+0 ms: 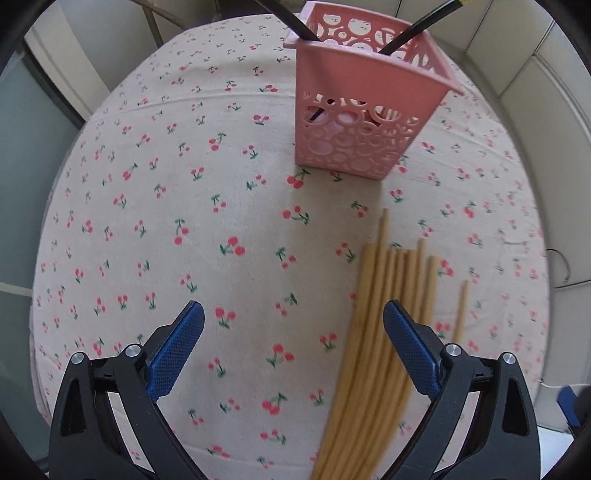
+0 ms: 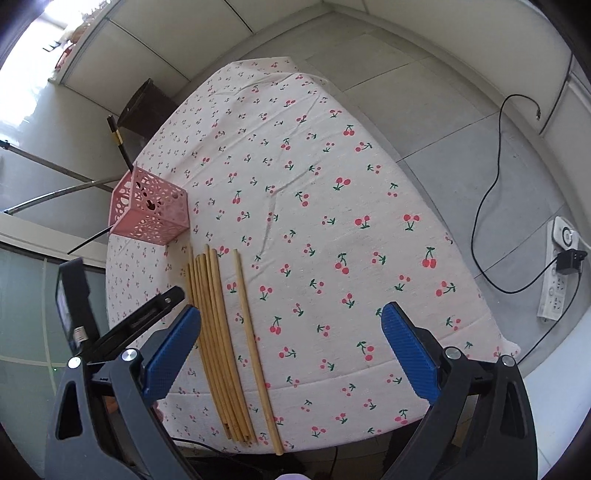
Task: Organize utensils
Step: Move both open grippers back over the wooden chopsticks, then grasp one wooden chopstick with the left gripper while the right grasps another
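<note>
Both tongs hung released over a desk with wooden chopsticks and a pink basket.

The desk (image 2: 332, 192) wore a cloth printed with cherries. A pink perforated basket (image 1: 364, 107) stood upright near its far side, with two black chopsticks (image 1: 413, 29) leaning inside. Just in front of it, a bundle of wooden chopsticks (image 2: 216, 343) lay flat, and one single wooden chopstick (image 2: 255, 350) lay just beside the bundle. The left tongs (image 1: 293, 347) and the right tongs (image 2: 291, 350) stood wide apart, grasping nothing.
</note>
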A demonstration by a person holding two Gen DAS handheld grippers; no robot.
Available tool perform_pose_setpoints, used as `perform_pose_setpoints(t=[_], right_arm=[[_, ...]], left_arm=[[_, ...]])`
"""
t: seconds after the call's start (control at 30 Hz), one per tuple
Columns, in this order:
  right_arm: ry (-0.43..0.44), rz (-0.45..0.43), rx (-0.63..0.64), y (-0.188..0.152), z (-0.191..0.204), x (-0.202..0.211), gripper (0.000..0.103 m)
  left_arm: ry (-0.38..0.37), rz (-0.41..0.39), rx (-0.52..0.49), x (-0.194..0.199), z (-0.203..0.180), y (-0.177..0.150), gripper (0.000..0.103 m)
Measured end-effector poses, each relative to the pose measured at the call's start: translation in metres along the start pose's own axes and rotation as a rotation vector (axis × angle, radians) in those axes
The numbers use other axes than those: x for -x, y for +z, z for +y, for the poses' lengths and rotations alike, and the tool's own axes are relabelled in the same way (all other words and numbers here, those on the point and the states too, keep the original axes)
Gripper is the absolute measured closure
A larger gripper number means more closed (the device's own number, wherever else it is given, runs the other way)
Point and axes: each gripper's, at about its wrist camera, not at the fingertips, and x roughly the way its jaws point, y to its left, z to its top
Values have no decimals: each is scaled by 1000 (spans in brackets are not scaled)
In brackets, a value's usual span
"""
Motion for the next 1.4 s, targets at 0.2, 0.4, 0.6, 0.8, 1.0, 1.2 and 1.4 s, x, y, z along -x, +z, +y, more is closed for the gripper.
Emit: perform_pose_setpoints(t=[0.2,0.4,0.6,0.8,1.0,1.2,1.4], right_arm=[[9,19,-1,0,2,-3,8],[-1,14,-1,-1,1,-3,8],[-7,15,-24,3,3,-10,8],[-49,51,-16,4,17,-32,8],[-91,78,0,4,34,-59,8],[-133,84,13,6,48,-86,14],[-211,70,79,7,67,-109,40]], left_arm=[[18,0,1,-11,-3,9,14],[17,22,-23,-25,-12,18,38],[-19,-11,-120,-24,-32,12,80],[-73,3,-112,-19,-18,5,97],[-116,-63,-51,9,10,5,97],[-154,-145,-10,46,41,1,96],[-164,-175,15,74,74,-1,96]])
